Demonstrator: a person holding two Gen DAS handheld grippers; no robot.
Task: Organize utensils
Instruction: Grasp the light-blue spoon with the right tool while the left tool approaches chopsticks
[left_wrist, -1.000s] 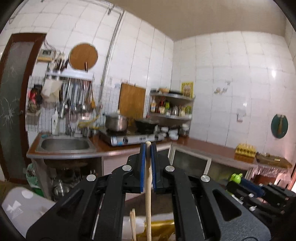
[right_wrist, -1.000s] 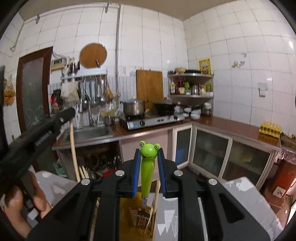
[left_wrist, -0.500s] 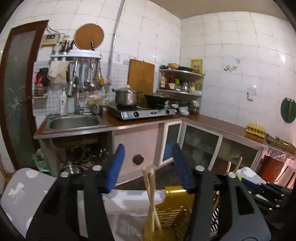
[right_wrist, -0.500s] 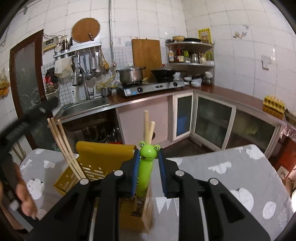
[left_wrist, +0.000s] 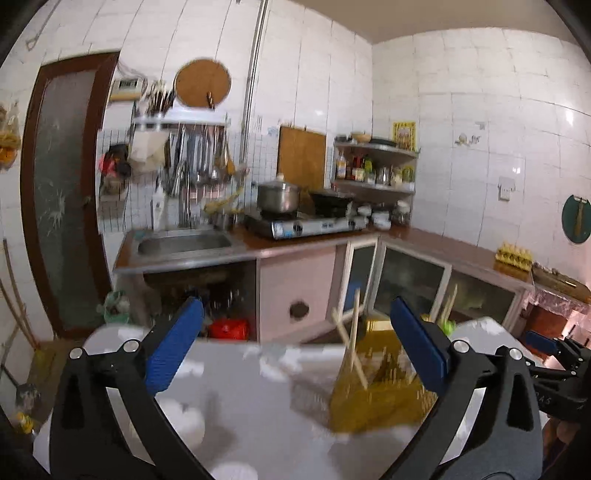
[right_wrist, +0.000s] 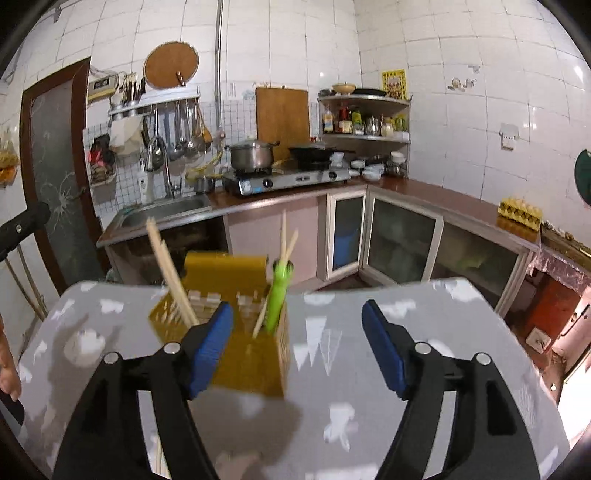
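Yellow plastic forms the slotted utensil holder (right_wrist: 236, 332), which stands on the grey patterned worktop (right_wrist: 424, 317) with several items already upright in its compartments. Wooden chopsticks (right_wrist: 170, 273) lean out of the left compartment; a second pair (right_wrist: 284, 240) and the green frog-handled utensil (right_wrist: 279, 295) stand in the right compartment.

Handling judgement: the chopsticks appear light, stiff and thin, so they are likely to pivot or slip unless pinched near the upper third, square across the pads. The frog-handled utensil offers a thicker, smooth handle; a grip just below the head should be secure. The holder itself looks light and may slide or tip if a utensil is dragged sideways.

Left hand-held gripper (left_wrist: 295, 343): jaws have just been opening and now stand spread wide. Nothing lies between the pads; the holder and its chopsticks (left_wrist: 351, 343) sit beyond the fingertips, apart from them.

Right hand-held gripper (right_wrist: 297, 347): jaws have just been opening and stand well apart, holding nothing. The frog-handled utensil stands free in the holder, ahead of the fingertips. The left pad overlaps the holder's near wall in this view; contact cannot be confirmed
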